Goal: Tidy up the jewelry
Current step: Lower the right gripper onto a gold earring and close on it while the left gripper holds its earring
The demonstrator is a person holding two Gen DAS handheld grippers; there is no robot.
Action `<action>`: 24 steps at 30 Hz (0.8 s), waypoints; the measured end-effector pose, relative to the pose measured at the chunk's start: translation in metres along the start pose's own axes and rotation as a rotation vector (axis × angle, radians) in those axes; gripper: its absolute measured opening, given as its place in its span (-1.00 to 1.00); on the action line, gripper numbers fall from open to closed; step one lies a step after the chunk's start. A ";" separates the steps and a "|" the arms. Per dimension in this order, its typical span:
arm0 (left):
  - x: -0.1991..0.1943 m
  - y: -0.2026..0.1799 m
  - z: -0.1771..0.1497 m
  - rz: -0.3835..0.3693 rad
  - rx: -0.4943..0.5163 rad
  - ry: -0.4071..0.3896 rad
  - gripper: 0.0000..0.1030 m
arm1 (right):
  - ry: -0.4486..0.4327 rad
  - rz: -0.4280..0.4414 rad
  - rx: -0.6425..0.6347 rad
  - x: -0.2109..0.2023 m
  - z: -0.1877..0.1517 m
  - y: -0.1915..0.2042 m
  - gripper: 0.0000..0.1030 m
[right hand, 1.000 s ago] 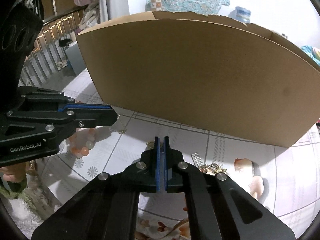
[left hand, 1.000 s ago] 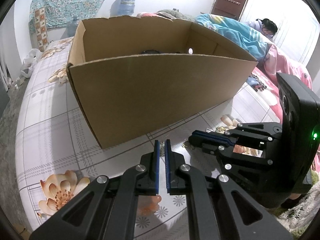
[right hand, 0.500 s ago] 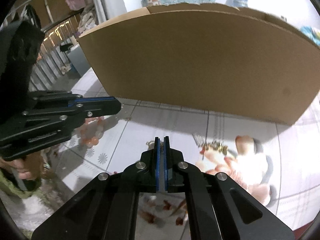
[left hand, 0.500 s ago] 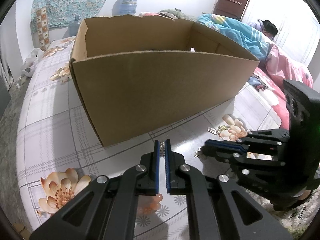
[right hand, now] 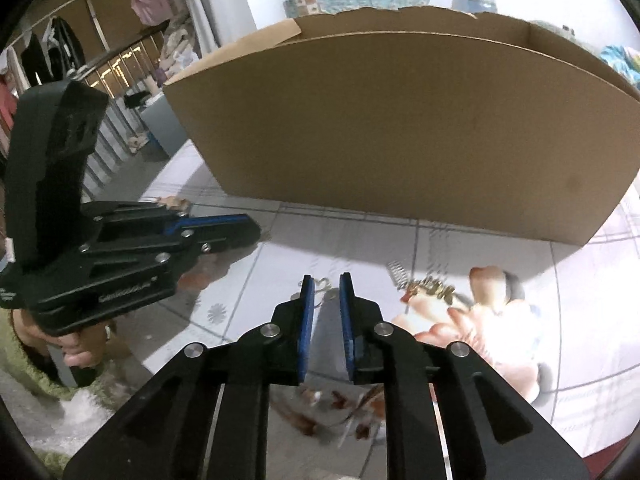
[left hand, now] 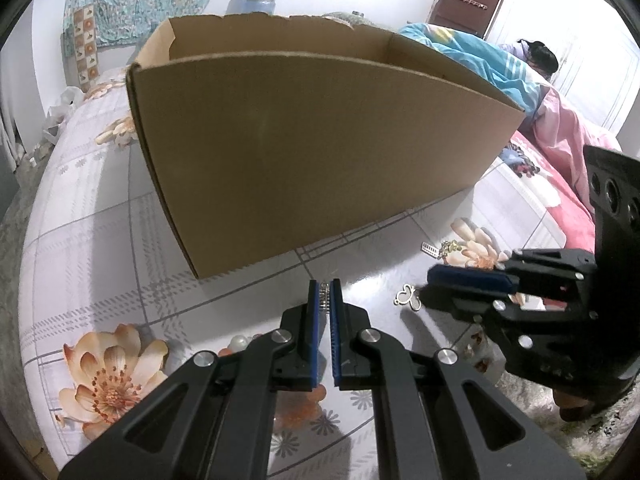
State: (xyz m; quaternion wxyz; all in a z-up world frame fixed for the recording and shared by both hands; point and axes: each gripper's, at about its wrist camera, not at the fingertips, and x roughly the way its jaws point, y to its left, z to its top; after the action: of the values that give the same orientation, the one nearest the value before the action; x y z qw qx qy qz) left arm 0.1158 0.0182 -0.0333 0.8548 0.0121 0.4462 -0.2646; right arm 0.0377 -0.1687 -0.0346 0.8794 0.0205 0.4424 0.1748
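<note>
Both grippers hover low over a flowered tablecloth (left hand: 100,248) in front of a big open cardboard box (left hand: 312,152), which fills the 12 o'clock half of each wrist view. The left gripper (left hand: 325,292) has its blue pads almost together, pinching a small silvery piece of jewelry (left hand: 325,291) right at the tips; it's too tiny to say what kind, maybe a little chain or stud strip. The right gripper (right hand: 326,284) is opening, with a clear gap between the pads and nothing gripped. A thin gold clover-shaped charm (right hand: 322,285) lies on the cloth just beyond its tips, showing in the gap but not pinched. In the left view that same charm (left hand: 408,295) sits at about 3 o'clock from the left fingertips, just off the nose of the right gripper (left hand: 432,276). More loose stuff sits at roughly 2 o'clock from the right tips: a small silver comb-like strip (right hand: 396,270) and a gold cluster piece (right hand: 434,289), touching or nearly so, though that part is blurry. A few pearly beads (left hand: 240,342) peek out at 9 o'clock beside the left gripper's linkage. In the right view a hand (right hand: 76,344) holds the left gripper's handle at 8 o'clock.
</note>
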 end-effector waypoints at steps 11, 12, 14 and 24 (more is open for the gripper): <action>0.003 0.002 -0.003 -0.009 0.000 -0.006 -0.92 | 0.029 0.004 -0.056 0.007 0.003 0.015 -0.71; 0.003 0.002 -0.003 -0.010 0.000 -0.007 -0.92 | 0.030 0.002 -0.053 0.008 0.005 0.015 -0.71; 0.002 0.002 -0.004 -0.011 0.000 -0.007 -0.92 | 0.037 0.001 -0.056 0.010 0.007 0.015 -0.70; 0.002 0.001 -0.004 -0.013 0.001 -0.007 -0.92 | 0.048 0.022 -0.119 0.013 0.007 0.029 -0.60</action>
State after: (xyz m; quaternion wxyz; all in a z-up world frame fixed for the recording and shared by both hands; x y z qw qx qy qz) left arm 0.1146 0.0194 -0.0372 0.8546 0.0087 0.4432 -0.2703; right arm 0.0420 -0.1364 -0.0347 0.8662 -0.0312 0.4520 0.2107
